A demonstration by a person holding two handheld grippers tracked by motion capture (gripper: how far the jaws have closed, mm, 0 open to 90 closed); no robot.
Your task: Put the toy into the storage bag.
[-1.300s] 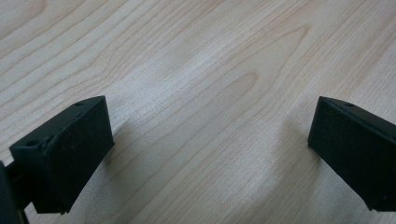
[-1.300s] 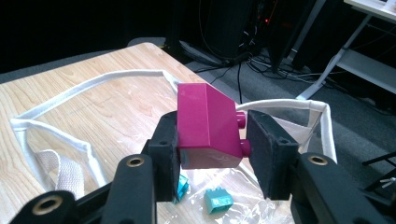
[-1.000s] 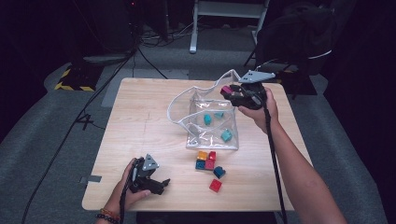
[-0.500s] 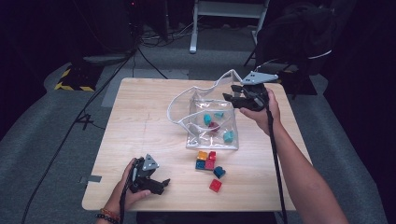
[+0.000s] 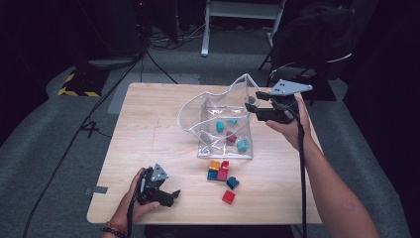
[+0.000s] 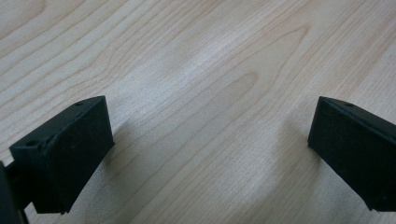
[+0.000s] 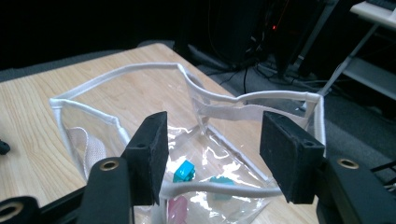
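A clear plastic bag (image 5: 218, 111) with white trim stands open mid-table. Inside lie teal bricks (image 5: 219, 126) and a magenta brick (image 5: 231, 137). My right gripper (image 5: 253, 105) hovers open at the bag's right rim, nothing between its jaws. In the right gripper view the open gripper (image 7: 212, 135) looks down into the bag (image 7: 93, 126), over a teal brick (image 7: 184, 170) and a pink brick (image 7: 175, 207). My left gripper (image 5: 172, 197) rests open near the front left edge. The left gripper view has the gripper (image 6: 210, 140) wide open over bare wood.
Loose bricks lie in front of the bag: orange (image 5: 214, 165), red (image 5: 225, 165), blue (image 5: 213, 174), dark blue (image 5: 232, 182) and another red (image 5: 228, 197). The wooden table (image 5: 148, 124) has free room on its left half. Cables and dark floor surround it.
My right gripper held a magenta brick over the bag, then opened; the brick dropped into the bag. The gripper drew back slightly to the right. The left gripper stayed still.
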